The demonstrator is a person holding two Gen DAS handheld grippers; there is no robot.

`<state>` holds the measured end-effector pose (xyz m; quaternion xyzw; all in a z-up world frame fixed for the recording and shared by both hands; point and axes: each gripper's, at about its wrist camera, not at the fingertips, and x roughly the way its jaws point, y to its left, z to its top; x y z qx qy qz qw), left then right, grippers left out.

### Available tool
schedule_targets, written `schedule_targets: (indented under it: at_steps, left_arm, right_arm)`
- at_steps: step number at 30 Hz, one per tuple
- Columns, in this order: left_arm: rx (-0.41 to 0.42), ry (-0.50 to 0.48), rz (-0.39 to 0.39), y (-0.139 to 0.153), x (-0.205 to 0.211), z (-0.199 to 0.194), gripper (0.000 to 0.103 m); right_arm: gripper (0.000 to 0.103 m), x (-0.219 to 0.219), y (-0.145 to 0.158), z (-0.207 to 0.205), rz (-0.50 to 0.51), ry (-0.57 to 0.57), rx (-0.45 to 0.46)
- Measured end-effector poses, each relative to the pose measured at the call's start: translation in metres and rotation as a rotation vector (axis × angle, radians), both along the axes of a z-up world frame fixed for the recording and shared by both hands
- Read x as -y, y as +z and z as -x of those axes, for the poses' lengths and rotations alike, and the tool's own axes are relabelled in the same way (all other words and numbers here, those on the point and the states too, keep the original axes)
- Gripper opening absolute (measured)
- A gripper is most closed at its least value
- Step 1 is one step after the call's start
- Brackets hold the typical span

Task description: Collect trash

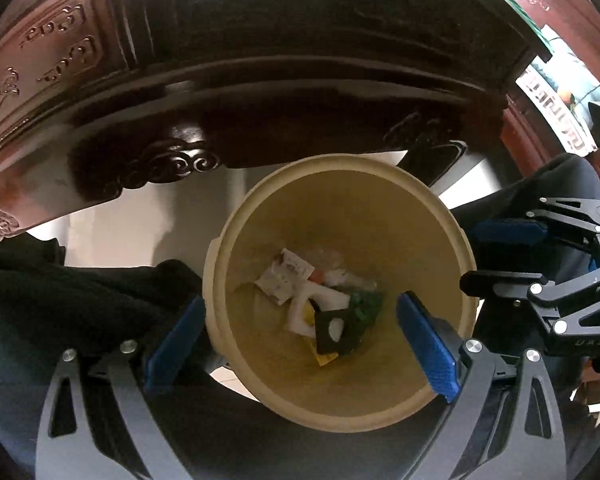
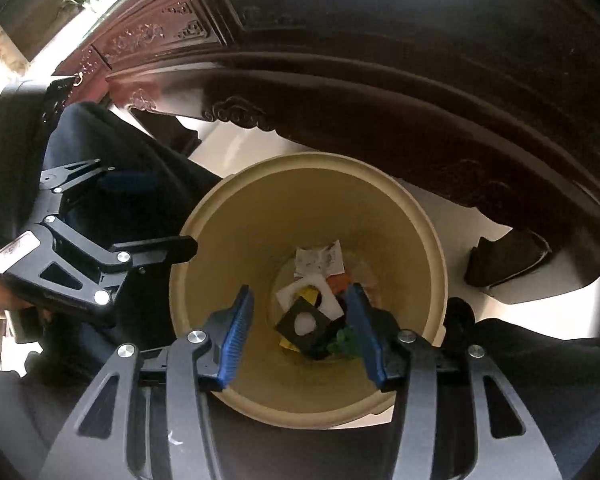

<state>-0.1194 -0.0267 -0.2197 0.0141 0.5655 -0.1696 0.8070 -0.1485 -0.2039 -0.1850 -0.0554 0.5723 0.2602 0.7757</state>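
Left tool (image 1: 300, 344) spread and holding nothing, right tool (image 2: 300, 340) likewise spread, both above a beige bin (image 1: 452, 240), trash (image 1: 320, 300) at its bottom, white floor (image 1: 140, 232) beneath, carved dark wood furniture (image 1: 180, 120) at 12 o'clock

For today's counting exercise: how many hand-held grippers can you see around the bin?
2: the left hand-held gripper and the right hand-held gripper, both open above the bin.
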Motion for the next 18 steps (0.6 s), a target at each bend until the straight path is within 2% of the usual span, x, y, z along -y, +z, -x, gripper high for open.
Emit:
schedule_targets:
  at_steps: [18]
  left_arm:
    - [-0.01, -0.025, 0.0, -0.004, 0.013, 0.006, 0.096]
  right_arm:
    - [0.048, 0.002, -0.009, 0.002, -0.006, -0.035, -0.038]
